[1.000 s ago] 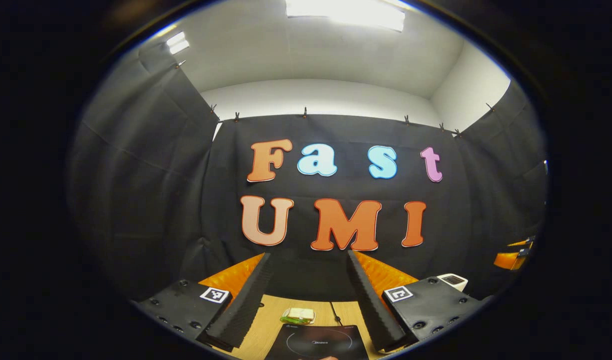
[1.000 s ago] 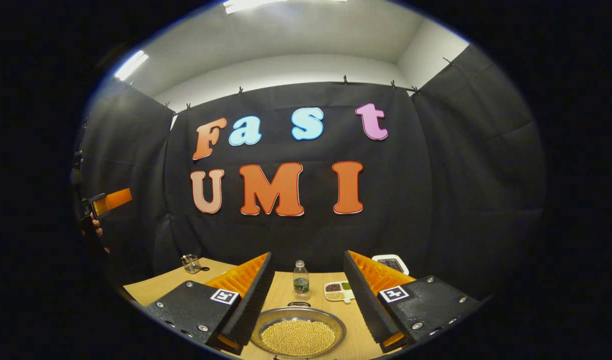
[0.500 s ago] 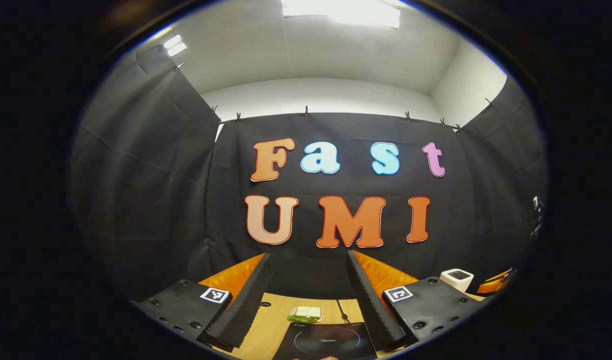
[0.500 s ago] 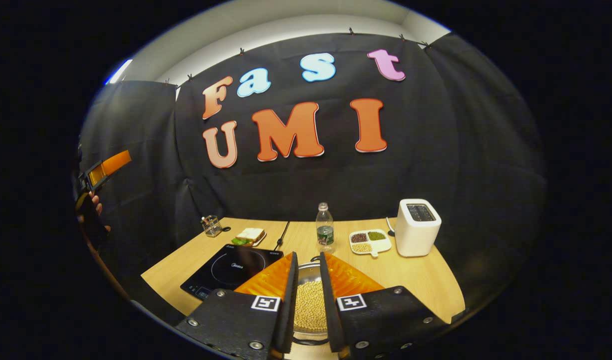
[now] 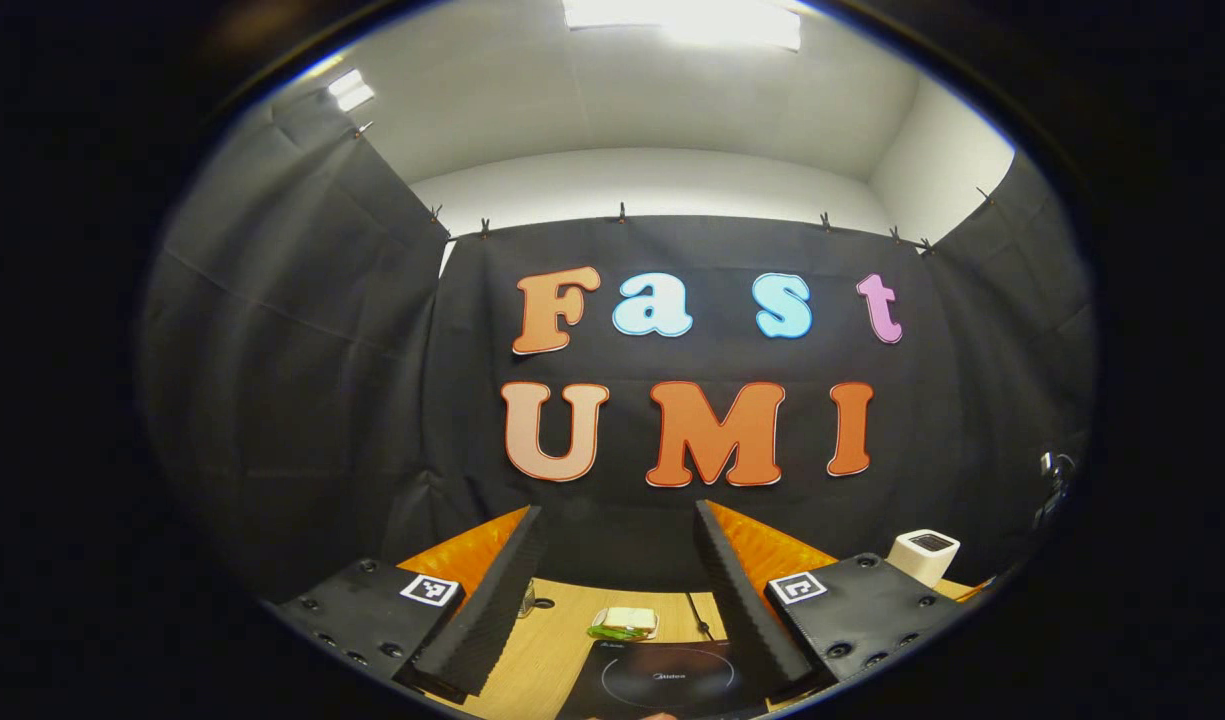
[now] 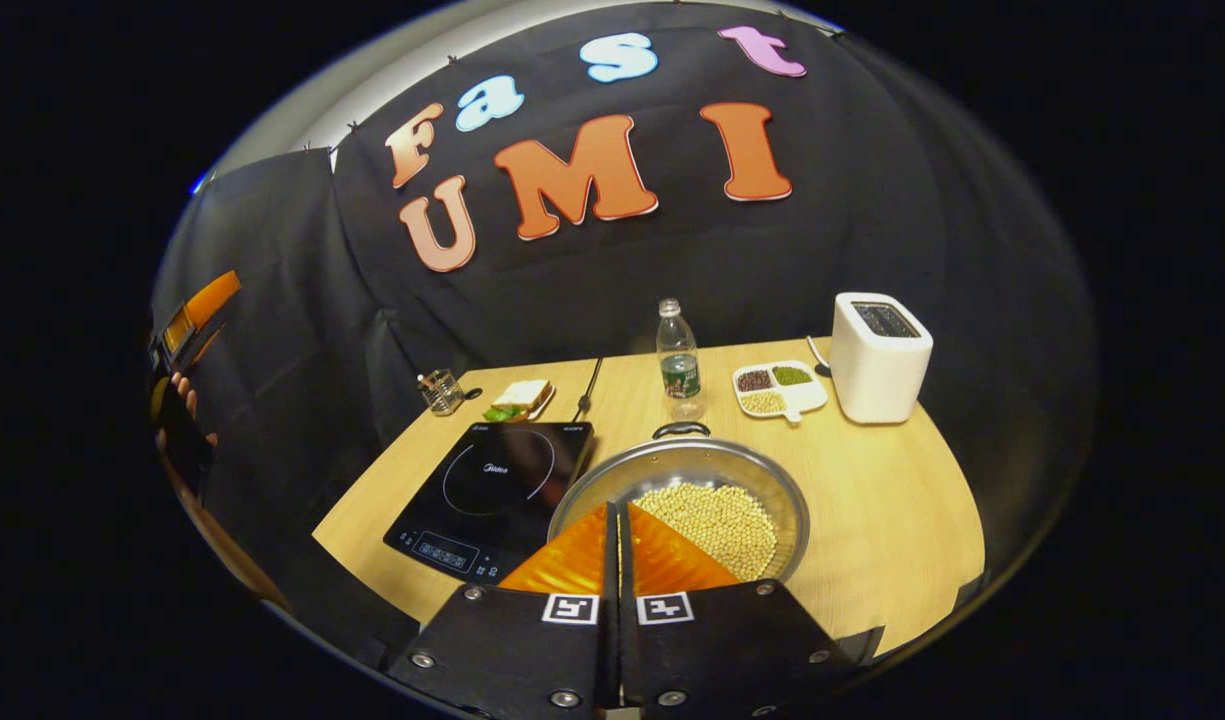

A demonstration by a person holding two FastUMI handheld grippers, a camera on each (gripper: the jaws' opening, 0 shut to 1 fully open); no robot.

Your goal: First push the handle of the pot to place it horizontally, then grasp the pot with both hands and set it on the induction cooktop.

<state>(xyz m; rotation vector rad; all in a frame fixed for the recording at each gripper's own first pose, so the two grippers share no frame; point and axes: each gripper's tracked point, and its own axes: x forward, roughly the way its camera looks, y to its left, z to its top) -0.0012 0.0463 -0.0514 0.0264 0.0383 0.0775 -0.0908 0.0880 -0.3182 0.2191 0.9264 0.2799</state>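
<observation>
**Pot waiting beside the cooktop, handle push about to begin**

One table (image 6: 872, 520) is laid out so that the job's two big items lie side by side near the front edge. One induction cooktop (image 6: 492, 485) is set flat at the left, and one pot (image 6: 687, 470), filled with pale beans, is placed just to its right, the rims seeming to touch or overlap slightly. The short carry is probably why they are kept so close. One handle (image 6: 680, 430) is seen on the pot's far rim, standing up rather than lying flat; a near handle cannot be made out behind the fingers.

The right gripper (image 6: 617, 530) is held low over the pot's near rim with its fingers pressed together, nothing between them, which would suit pushing rather than grasping. The left gripper (image 5: 612, 590) is held level above the cooktop's far side, fingers spread wide and empty, likely kept ready for the two-handed lift.

Pushed to the back, out of the way, are one toaster (image 6: 877, 355), one bottle (image 6: 679, 360), one divided dish (image 6: 777, 388), one sandwich (image 6: 520, 397) and one small glass jar (image 6: 438, 391).
</observation>
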